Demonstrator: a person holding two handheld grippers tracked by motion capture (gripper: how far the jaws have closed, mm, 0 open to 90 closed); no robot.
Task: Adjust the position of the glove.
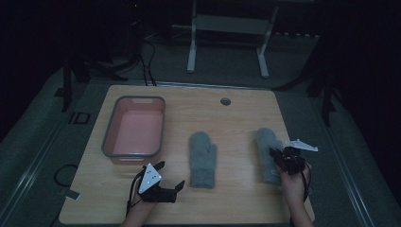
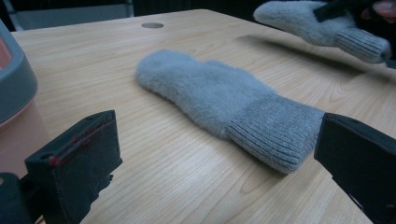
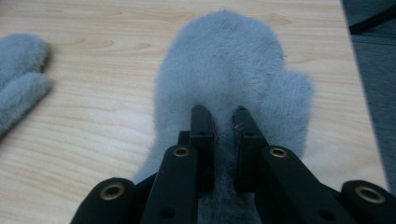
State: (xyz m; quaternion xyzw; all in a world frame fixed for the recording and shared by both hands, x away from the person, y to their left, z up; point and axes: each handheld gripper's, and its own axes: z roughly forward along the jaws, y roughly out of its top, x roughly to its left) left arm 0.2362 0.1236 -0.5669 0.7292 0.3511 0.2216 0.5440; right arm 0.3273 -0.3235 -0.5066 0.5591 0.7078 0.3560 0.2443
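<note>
Room: dark, floor and a white frame stand (image 1: pixel 227 28) behind the desk, cables on the floor.
Desk (image 1: pixel 236 113): light wood, round grommet hole (image 1: pixel 225 101) near the far edge.
Tub (image 1: pixel 135 132): pink inside, grey rim, far-left part of the desk, nothing visible in it.
Middle mitten (image 1: pixel 203 159): grey, fluffy, lies flat at desk centre, ribbed cuff toward the person, thumb to the right in the high view; untouched.
Right mitten (image 1: pixel 265 151): grey, fluffy, right side of the desk; in the left gripper view it hangs above the wood with a shadow under it, cuff end lowest.
Right hand-held gripper (image 3: pixel 220 116): jaws pinched on the right mitten's fleece just past the cuff, a fold of grey pile squeezed between the pads; thumb of the mitten sticks out to the right in its own view.
Left hand-held gripper (image 1: pixel 171 176): near edge of the desk, just in front of the tub, jaws spread wide, nothing between them; the middle mitten's cuff lies near ahead of them.
Mittens: well apart from each other.
</note>
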